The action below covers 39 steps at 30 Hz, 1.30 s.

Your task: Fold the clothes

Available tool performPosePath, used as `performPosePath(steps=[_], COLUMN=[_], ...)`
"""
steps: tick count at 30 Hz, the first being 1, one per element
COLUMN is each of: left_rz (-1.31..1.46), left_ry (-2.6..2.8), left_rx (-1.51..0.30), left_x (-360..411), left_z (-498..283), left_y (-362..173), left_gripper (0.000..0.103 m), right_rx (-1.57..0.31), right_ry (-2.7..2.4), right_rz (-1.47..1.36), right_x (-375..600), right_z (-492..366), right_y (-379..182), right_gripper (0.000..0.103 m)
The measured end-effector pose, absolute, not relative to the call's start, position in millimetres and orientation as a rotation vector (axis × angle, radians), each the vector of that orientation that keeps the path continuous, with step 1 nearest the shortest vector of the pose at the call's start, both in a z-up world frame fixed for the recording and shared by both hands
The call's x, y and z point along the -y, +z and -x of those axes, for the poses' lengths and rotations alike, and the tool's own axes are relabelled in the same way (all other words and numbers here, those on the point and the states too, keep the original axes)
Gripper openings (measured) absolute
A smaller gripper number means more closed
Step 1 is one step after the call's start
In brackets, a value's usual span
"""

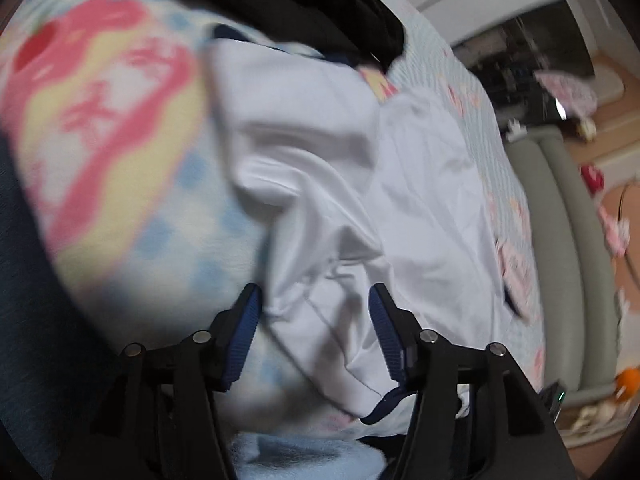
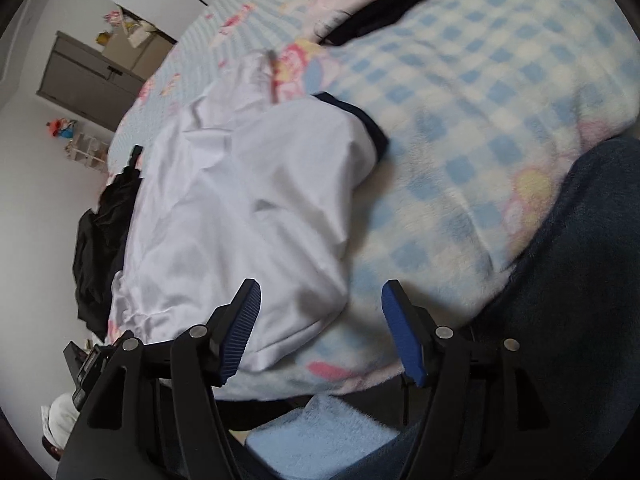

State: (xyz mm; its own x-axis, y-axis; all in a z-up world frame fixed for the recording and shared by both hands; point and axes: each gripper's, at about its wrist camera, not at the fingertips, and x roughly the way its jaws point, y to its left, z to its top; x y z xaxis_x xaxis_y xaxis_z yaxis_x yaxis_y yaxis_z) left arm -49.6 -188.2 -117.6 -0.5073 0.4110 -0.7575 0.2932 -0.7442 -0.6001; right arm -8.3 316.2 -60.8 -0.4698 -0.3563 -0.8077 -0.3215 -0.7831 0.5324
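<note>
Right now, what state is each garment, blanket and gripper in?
white shirt: crumpled, unfolded, lying on the blanket, navy trim showing.
checked blanket: spread under the shirt.
black garment: bunched beyond the shirt.
left gripper: open, shirt fabric between the fingers, not pinched.
right gripper: open, over the shirt's edge.

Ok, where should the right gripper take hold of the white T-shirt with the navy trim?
Probably the navy-trimmed sleeve cuff of the white T-shirt. It is a firm edge, lying free on the blue-and-white checked fleece blanket. Bring the open right gripper in from the blanket side, one pad under the cuff, since the shirt's middle is loose, crumpled cloth.
</note>
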Motion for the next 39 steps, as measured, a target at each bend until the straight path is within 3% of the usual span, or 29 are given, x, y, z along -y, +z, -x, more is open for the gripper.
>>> performPosePath(steps=[1, 2, 4, 6, 7, 9, 11, 14, 16, 17, 19, 22, 23, 24, 25, 27, 28, 29, 37, 39], left_rz=[1.517, 1.505, 1.426, 1.361, 1.366, 1.441, 1.499, 1.491, 1.451, 1.385, 1.258, 1.328, 1.392, 1.437, 1.467, 1.460, 1.393, 1.327, 0.969, 1.095], left_ry=[2.448, 2.454, 2.460, 2.496, 2.486, 2.437, 2.311, 2.221, 2.233, 2.244, 2.280, 2.320, 2.263, 2.234, 2.263, 2.322, 2.358, 2.390, 2.428, 2.392], left_rx=[1.053, 1.037, 1.061, 1.078, 1.087, 1.129, 1.276, 1.372, 1.339, 1.339, 1.339, 1.299, 1.300, 1.279, 1.243, 1.202, 1.191, 1.178, 0.873, 0.879], left_x=[182.8, 180.9, 183.5, 187.9, 190.8, 193.7, 202.8, 210.7, 207.9, 208.2, 208.7, 204.2, 199.8, 195.1, 193.8, 191.7, 192.3, 192.7, 190.4, 193.4], left_z=[52.5, 54.2, 50.9, 43.8, 41.0, 40.4, 45.4, 59.5, 71.5, 71.2, 68.0, 68.6, 72.8, 77.1, 78.9, 81.1, 78.3, 75.4, 34.4, 57.2], left_y=[-115.1, -112.0, -102.2, -93.1, -93.8, -106.3, -128.0, -138.5, -130.8, -123.9, -110.3, -115.7, -129.2, -139.0, -139.3, -122.3, -107.9, -93.2, 45.7, 33.8], left_gripper=[0.033, 0.020, 0.014, 0.014, 0.014, 0.015, 0.026, 0.035, 0.035, 0.034, 0.035, 0.046, 0.046, 0.045, 0.032, 0.021, 0.010, 0.009, 0.008, 0.008], right_rx=[1.035, 1.039, 1.006, 0.970, 0.967, 0.975, 1.013, 1.190, 1.215, 1.213, 1.218, 1.170, 1.135, 1.120, 1.108, 1.051, 1.012, 0.996, 0.976, 0.972], right_ry=[-2.456, -2.440, -2.421, -2.397, -2.379, -2.352, -2.336, -2.263, -2.262, -2.270, -2.273, -2.316, -2.331, -2.320, -2.307, -2.327, -2.347, -2.361, -2.370, -2.352], right_rz=[-1.600, -1.595, -1.575, -1.497, -1.481, -1.504, -1.576, -1.579, -1.515, -1.426, -1.262, -1.267, -1.336, -1.411, -1.462, -1.496, -1.474, -1.433, -0.864, -0.780], right_x=[-317.2, -315.7, -306.6, -297.1, -294.8, -294.8, -298.6, -309.0, -309.4, -309.3, -309.8, -308.2, -304.0, -298.9, -294.0, -285.6, -282.6, -281.4, -302.3, -308.1], right_z=[12.5, 16.9, 22.0, 22.1, 21.7, 20.7, 23.1, 33.7, 42.1, 43.8, 46.7, 51.4, 54.1, 56.8, 58.2, 57.9, 57.5, 56.2, 12.7, 4.4], right_y=[-65.3, -69.3, -68.5, -59.7, -58.6, -63.5, -80.2, -104.3, -99.1, -88.6, -69.3, -60.9, -68.4, -81.4, -93.5, -102.3, -92.6, -81.3, 64.4, 92.8], right_gripper=[0.065, 0.054, 0.045, 0.029, 0.027, 0.028, 0.044, 0.044, 0.044, 0.032, 0.026, 0.027, 0.036, 0.041, 0.042, 0.032, 0.019, 0.009, 0.006, 0.006])
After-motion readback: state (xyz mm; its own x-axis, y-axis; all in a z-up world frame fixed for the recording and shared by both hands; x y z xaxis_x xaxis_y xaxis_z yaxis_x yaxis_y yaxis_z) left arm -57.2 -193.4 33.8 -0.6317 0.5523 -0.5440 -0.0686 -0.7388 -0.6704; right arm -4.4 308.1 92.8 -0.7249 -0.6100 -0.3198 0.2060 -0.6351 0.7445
